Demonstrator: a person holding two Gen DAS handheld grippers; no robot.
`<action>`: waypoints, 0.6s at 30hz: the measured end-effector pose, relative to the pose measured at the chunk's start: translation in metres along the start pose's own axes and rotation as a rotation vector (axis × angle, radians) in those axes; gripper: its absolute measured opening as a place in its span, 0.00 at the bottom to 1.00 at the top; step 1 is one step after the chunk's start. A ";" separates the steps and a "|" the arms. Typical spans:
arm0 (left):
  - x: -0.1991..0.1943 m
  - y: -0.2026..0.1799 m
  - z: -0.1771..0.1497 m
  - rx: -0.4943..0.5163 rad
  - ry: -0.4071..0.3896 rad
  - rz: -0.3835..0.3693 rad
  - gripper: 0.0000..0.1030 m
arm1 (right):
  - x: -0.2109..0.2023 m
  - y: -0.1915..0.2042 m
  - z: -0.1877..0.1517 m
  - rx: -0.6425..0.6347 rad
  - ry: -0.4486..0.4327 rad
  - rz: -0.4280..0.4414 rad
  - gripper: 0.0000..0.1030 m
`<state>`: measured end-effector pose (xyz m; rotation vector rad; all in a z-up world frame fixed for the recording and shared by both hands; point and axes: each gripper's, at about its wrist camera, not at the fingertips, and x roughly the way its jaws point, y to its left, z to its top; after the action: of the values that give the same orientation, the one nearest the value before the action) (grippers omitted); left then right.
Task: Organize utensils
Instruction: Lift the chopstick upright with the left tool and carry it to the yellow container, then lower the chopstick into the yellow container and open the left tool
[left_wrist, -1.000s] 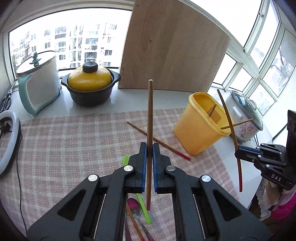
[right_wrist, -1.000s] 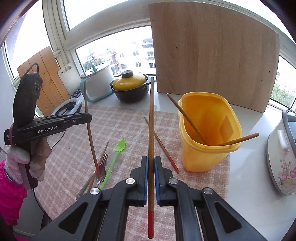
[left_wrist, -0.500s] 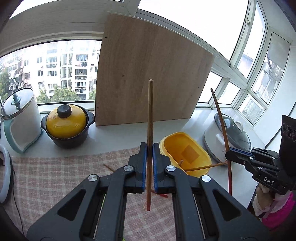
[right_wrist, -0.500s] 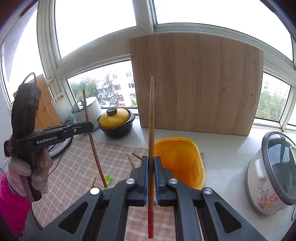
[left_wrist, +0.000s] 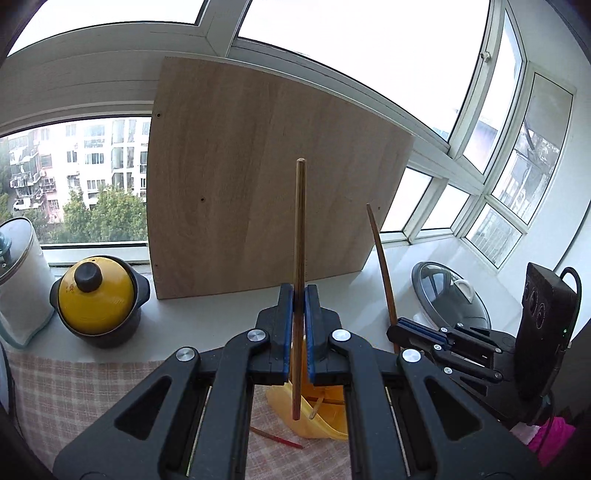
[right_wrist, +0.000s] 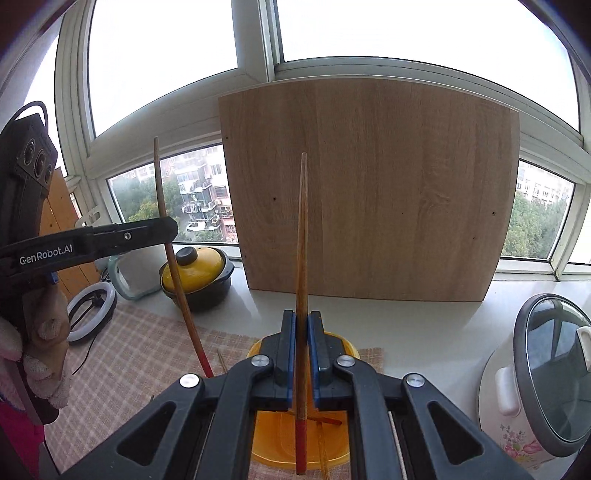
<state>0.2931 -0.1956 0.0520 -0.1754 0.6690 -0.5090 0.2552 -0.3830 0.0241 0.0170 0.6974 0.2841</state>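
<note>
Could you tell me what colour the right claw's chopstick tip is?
Red tip, clearest in the right wrist view.

I read one text only: "GenRobot.AI" in white on the black side of the left gripper (right_wrist: 168, 232), seen from my right wrist view. Nothing else legible.

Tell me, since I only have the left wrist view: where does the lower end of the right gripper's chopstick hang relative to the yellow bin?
Observer: In the right wrist view the right gripper is shut on the right chopstick; its red lower end hangs over the yellow bin, above the open mouth.
Operator: And the lower end of the left one?
Observer: The left gripper holds the left chopstick; its lower end is red too and appears left of the bin's rim, over the checked cloth.
</note>
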 end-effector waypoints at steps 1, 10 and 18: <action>0.003 0.000 0.001 -0.005 0.001 -0.003 0.04 | 0.003 -0.002 0.000 0.004 -0.001 -0.002 0.04; 0.032 -0.008 0.002 -0.010 0.025 -0.009 0.04 | 0.020 -0.016 0.002 0.007 0.002 0.005 0.04; 0.050 -0.013 -0.005 -0.001 0.061 -0.013 0.04 | 0.033 -0.020 -0.008 0.036 0.018 0.005 0.04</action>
<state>0.3182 -0.2323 0.0242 -0.1652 0.7281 -0.5280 0.2790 -0.3941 -0.0047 0.0508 0.7201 0.2767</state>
